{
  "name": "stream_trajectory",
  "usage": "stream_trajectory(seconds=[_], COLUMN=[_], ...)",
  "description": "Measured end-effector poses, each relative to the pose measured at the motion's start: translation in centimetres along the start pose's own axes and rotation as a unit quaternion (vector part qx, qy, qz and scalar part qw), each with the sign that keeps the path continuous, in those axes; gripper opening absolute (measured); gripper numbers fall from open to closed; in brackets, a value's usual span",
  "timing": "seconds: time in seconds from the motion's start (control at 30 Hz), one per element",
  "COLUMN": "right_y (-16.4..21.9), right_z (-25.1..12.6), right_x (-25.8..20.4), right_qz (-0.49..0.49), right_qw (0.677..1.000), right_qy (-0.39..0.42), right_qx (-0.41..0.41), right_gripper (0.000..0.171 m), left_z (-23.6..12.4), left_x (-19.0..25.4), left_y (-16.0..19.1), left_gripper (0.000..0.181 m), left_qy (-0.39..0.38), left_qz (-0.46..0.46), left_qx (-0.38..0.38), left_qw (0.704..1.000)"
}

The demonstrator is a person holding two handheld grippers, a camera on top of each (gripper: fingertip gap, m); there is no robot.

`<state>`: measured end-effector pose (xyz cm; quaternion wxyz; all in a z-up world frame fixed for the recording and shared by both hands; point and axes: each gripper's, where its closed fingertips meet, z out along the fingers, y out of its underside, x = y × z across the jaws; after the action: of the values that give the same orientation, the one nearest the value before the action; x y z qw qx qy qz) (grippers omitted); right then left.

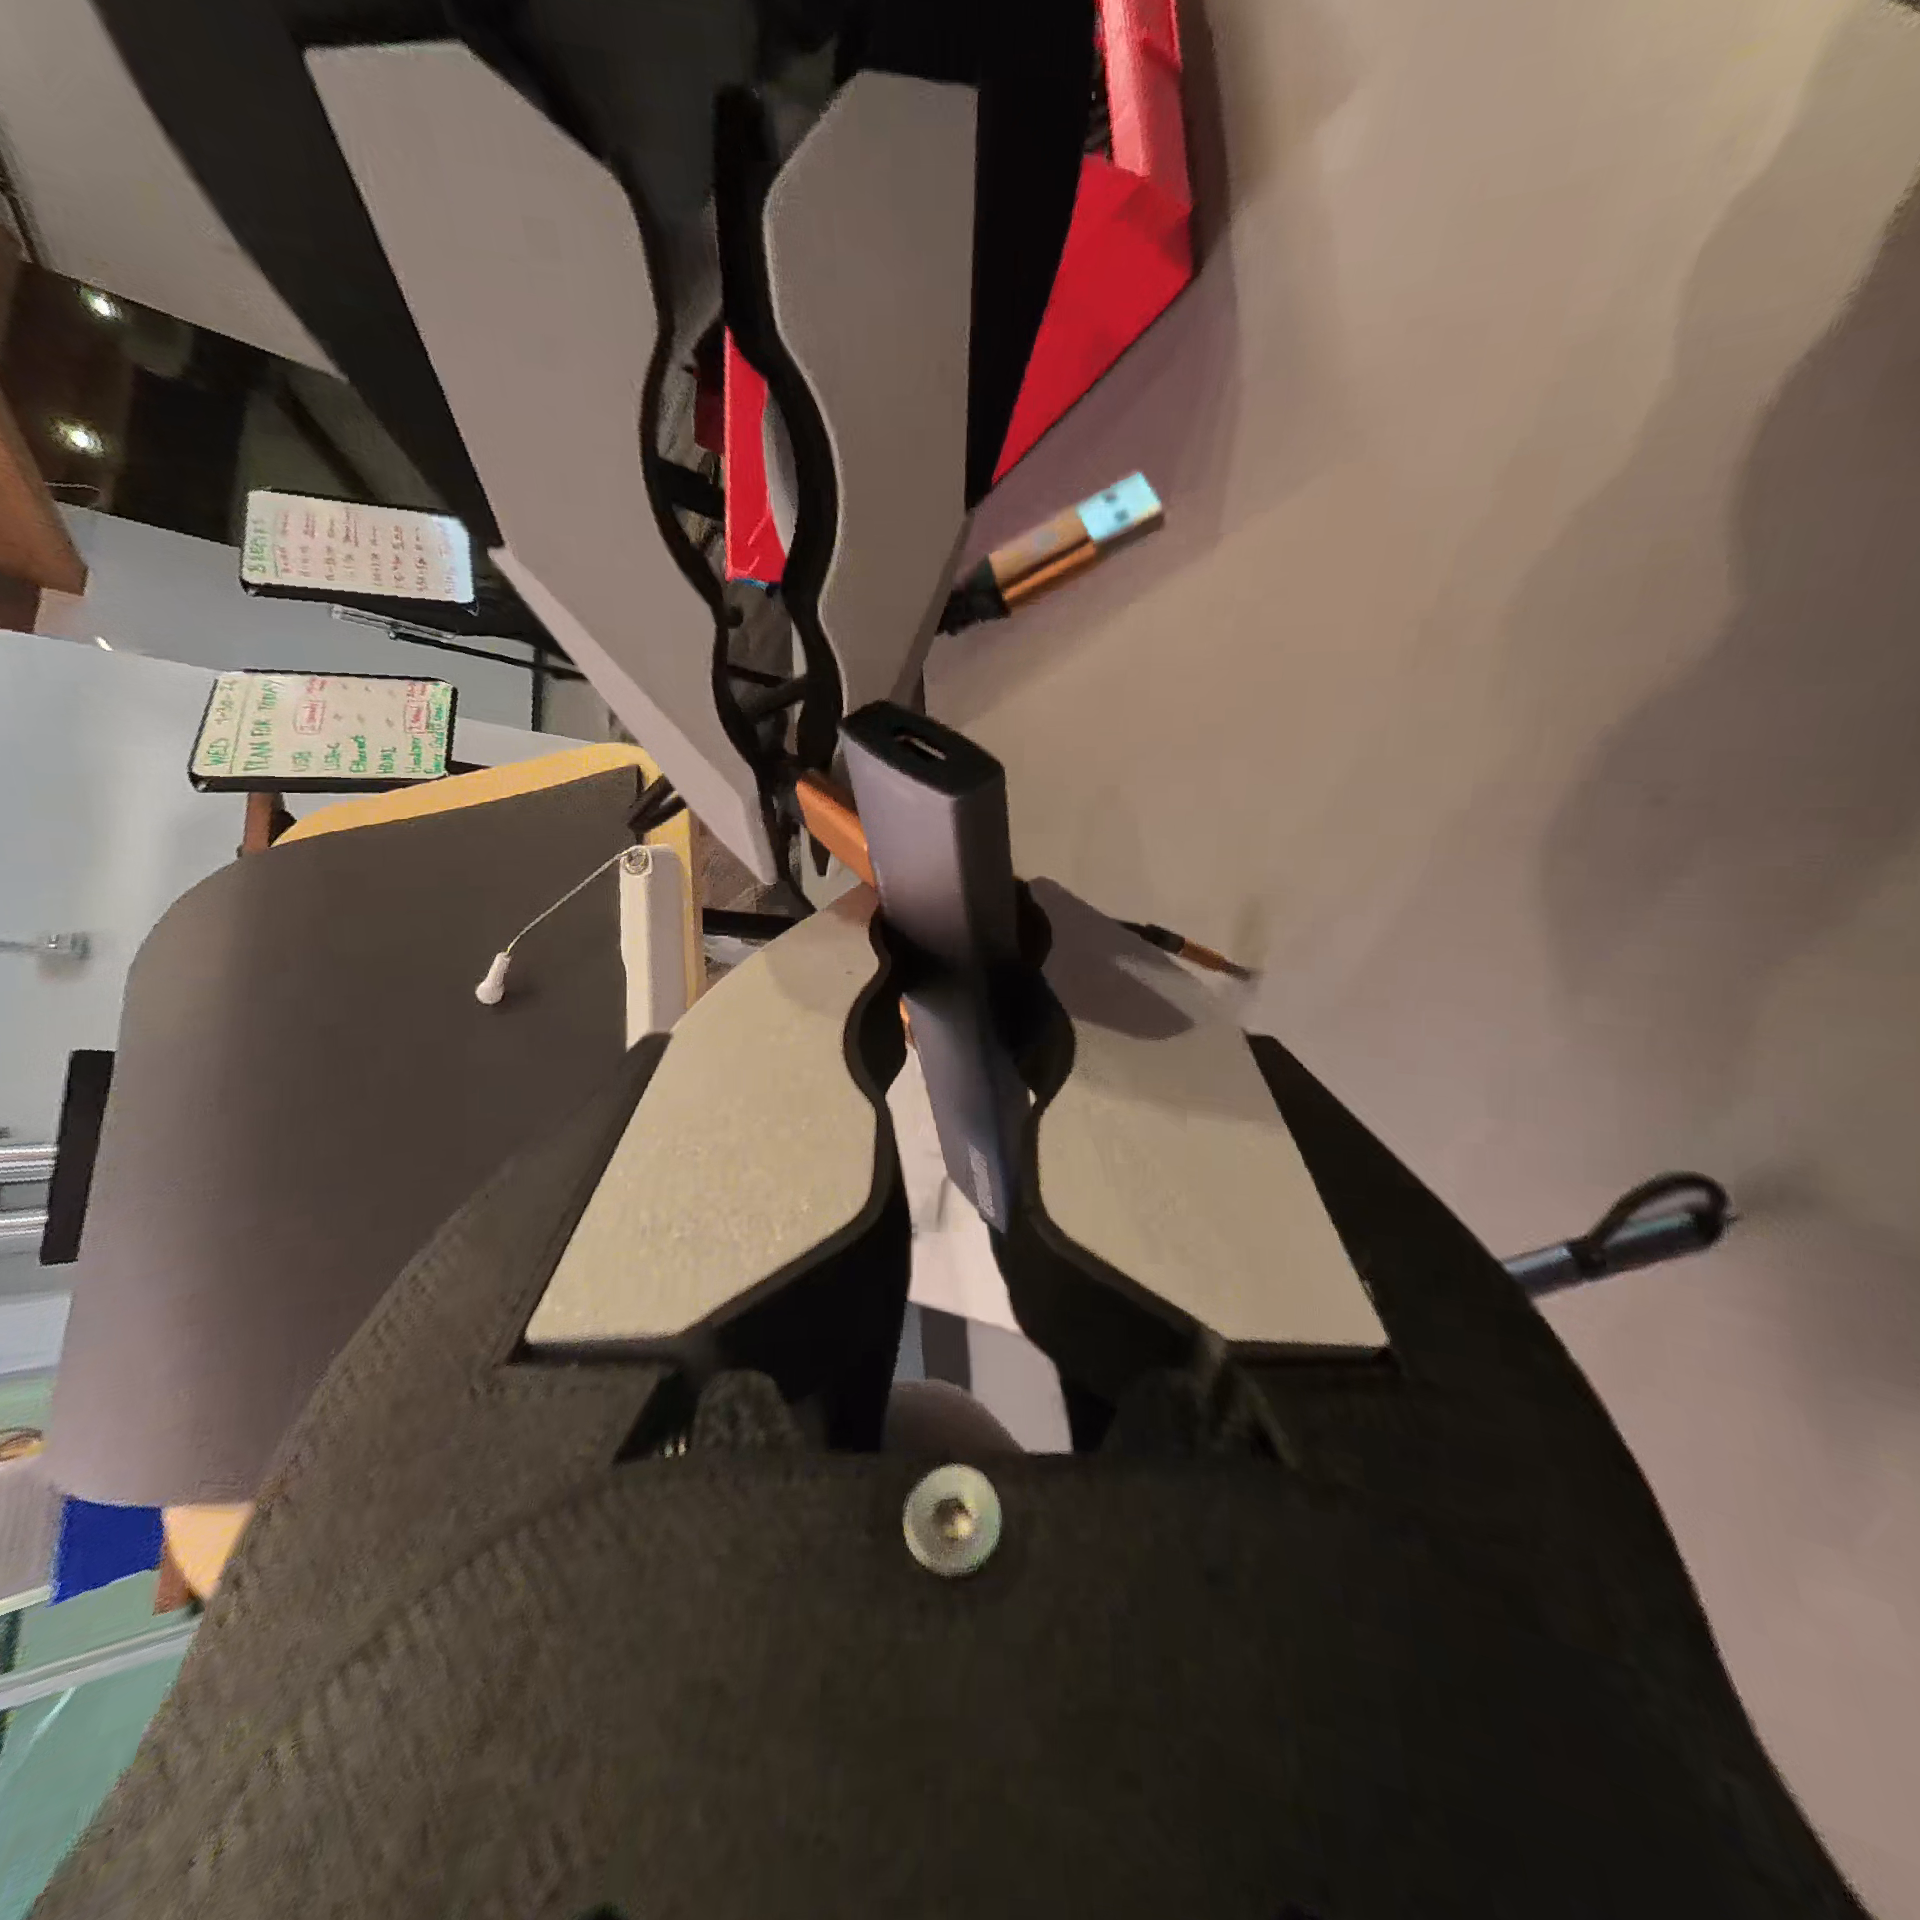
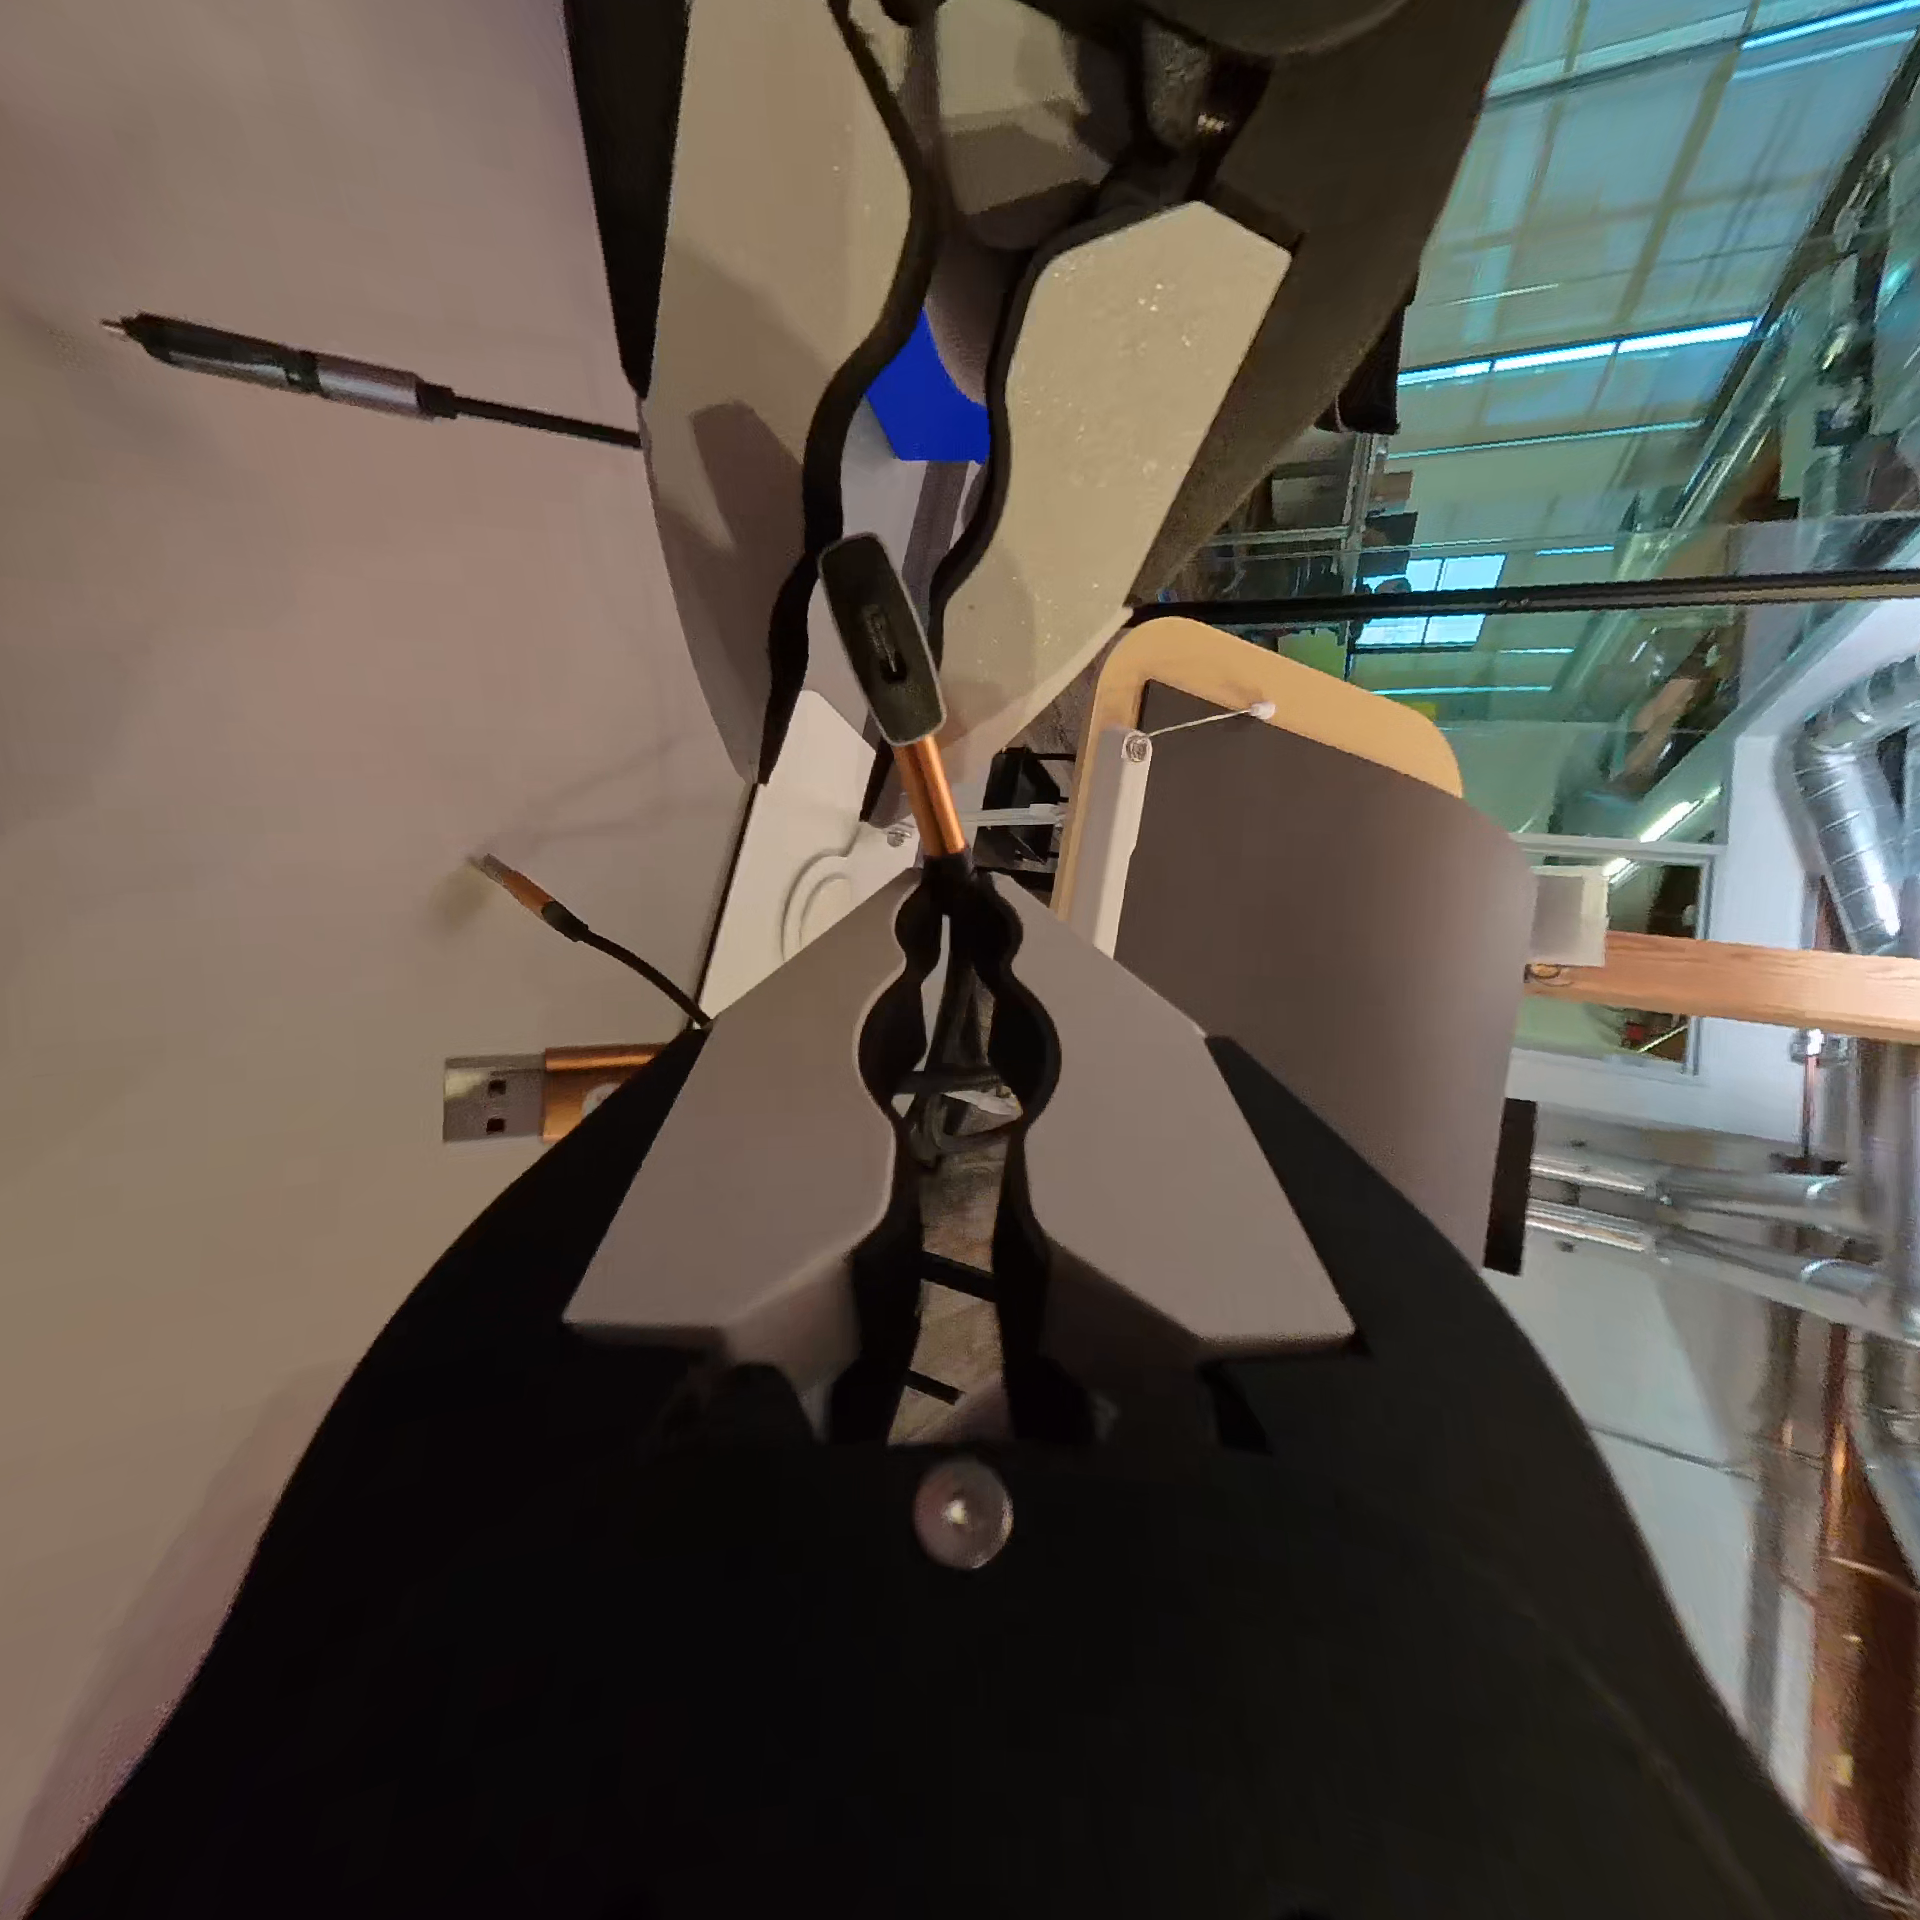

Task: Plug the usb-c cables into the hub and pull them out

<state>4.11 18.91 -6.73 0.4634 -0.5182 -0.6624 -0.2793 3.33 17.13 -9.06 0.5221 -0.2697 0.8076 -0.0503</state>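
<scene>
Your left gripper (image 1: 961, 935) is clamped on the grey hub (image 1: 940, 894), held up off the white table (image 1: 1507, 623) with its end port facing out. Your right gripper (image 2: 951, 899) pinches the black cable (image 2: 951, 935) just behind its copper plug (image 2: 928, 795), and that plug meets the hub's side; how deep it sits you can't tell. The two grippers face each other, tips nearly touching. A loose USB-A plug (image 2: 525, 1096) and a grey-tipped cable (image 2: 343, 384) lie on the table.
</scene>
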Motion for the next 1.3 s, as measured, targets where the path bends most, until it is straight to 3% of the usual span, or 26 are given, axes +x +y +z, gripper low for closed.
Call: stream_trajectory(seconds=[0.17, 0.27, 0.47, 0.57, 0.63, 0.87, 0.97, 1.07, 1.13, 1.3], right_y=[0.9, 2.1, 4.3, 5.3, 5.8, 6.2, 5.6, 5.2, 4.9, 5.1], right_z=[-0.2, -0.4, -1.3, -1.8, -2.1, -3.0, -2.9, -2.5, -2.1, -1.7], right_x=[1.0, 1.7, 3.8, 4.9, 5.4, 6.3, 6.0, 5.1, 4.4, 3.8], right_qz=[0.025, 0.035, 0.019, 0.007, -0.002, -0.044, -0.058, -0.075, -0.084, -0.086], right_qw=[0.999, 0.995, 0.978, 0.966, 0.96, 0.948, 0.948, 0.95, 0.952, 0.952], right_qy=[0.043, 0.081, 0.178, 0.223, 0.243, 0.283, 0.283, 0.275, 0.268, 0.269], right_qx=[-0.017, -0.04, -0.104, -0.131, -0.141, -0.14, -0.131, -0.126, -0.12, -0.116], right_gripper=[0.001, 0.0, 0.001, 0.001, 0.002, 0.002, 0.001, 0.002, 0.001, 0.003], left_z=[0.1, -0.4, -1.6, -1.8, -1.8, -1.0, 0.5, 1.4, 1.6, 1.8], left_x=[-1.5, -3.0, -5.1, -5.5, -5.8, -7.3, -6.6, -6.2, -5.8, -5.7], left_y=[0.1, 1.1, 1.3, 0.2, -0.5, -1.3, -1.1, -1.2, -1.5, -1.3], left_gripper=[0.017, 0.041, 0.057, 0.07, 0.076, 0.084, 0.082, 0.065, 0.047, 0.022], left_qy=[-0.017, -0.03, -0.022, 0.033, 0.071, 0.189, 0.225, 0.231, 0.239, 0.224], left_qz=[-0.082, -0.154, -0.293, -0.416, -0.496, -0.7, -0.739, -0.756, -0.752, -0.75], left_qx=[0.019, 0.024, 0.084, 0.137, 0.178, 0.326, 0.342, 0.356, 0.355, 0.356], left_qw=[0.996, 0.987, 0.952, 0.898, 0.847, 0.607, 0.536, 0.498, 0.501, 0.51])
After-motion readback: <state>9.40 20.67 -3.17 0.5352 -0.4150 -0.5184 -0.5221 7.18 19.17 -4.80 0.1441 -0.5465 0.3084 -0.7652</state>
